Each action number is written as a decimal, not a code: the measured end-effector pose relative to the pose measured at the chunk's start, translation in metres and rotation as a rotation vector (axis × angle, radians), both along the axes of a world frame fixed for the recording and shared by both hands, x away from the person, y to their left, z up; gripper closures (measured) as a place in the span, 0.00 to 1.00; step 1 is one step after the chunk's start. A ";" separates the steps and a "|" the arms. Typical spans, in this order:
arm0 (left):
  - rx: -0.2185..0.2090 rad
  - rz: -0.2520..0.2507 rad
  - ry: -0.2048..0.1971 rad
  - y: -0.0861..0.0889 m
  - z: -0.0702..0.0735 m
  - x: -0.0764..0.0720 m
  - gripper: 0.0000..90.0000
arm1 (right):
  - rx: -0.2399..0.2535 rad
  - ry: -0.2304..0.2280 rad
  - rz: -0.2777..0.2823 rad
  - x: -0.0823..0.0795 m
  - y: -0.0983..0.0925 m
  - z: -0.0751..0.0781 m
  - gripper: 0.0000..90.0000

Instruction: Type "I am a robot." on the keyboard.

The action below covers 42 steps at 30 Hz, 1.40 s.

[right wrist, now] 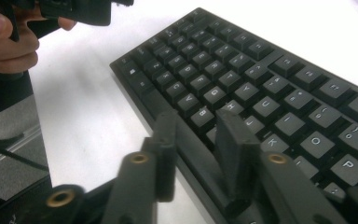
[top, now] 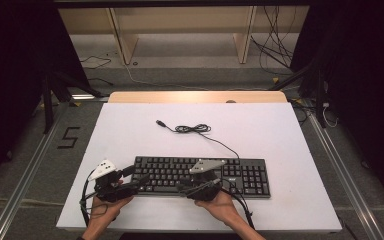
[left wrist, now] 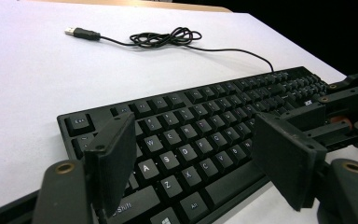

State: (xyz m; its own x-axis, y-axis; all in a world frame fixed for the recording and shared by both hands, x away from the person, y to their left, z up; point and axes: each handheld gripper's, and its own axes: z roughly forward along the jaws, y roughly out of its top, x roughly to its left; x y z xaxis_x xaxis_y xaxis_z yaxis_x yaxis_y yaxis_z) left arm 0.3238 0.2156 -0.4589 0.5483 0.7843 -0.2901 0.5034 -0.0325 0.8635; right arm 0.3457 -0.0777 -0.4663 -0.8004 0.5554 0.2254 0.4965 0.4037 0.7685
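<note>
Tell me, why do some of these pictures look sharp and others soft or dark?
High view: even light on the white table, black surroundings, keyboard fairly crisp. Left gripper view: the keys and cable are sharp, the near pads slightly soft. Right gripper view: the close jaws and a hand at top left blur; the table glares white.

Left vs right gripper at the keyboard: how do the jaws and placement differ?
The left gripper has its jaws spread wide over the keyboard's left end; the right gripper has its jaws close together.
The left jaws hover over the Z and C keys, touching nothing; the right jaws straddle the keyboard's near edge around the space bar, whether pressing it is unclear.
Both are hand-held, black, at the near side.
</note>
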 end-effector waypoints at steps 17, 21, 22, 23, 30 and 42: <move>0.009 -0.014 -0.010 -0.002 0.000 -0.001 0.33 | -0.073 0.006 0.010 -0.001 0.005 -0.007 1.00; 0.010 -0.014 -0.011 -0.003 0.000 -0.001 0.33 | -0.088 0.001 0.009 0.000 0.005 -0.009 1.00; 0.011 -0.014 -0.010 -0.003 0.000 -0.001 0.33 | -0.088 0.001 0.009 0.000 0.005 -0.009 1.00; 0.011 -0.014 -0.010 -0.003 0.000 -0.001 0.33 | -0.089 0.003 0.006 0.000 0.004 -0.010 1.00; 0.015 -0.019 -0.011 -0.003 0.000 -0.001 0.33 | -0.096 0.007 0.005 0.001 0.004 -0.011 1.00; 0.015 -0.020 -0.012 -0.003 0.000 -0.001 0.33 | -0.106 0.018 0.010 0.001 0.005 -0.014 1.00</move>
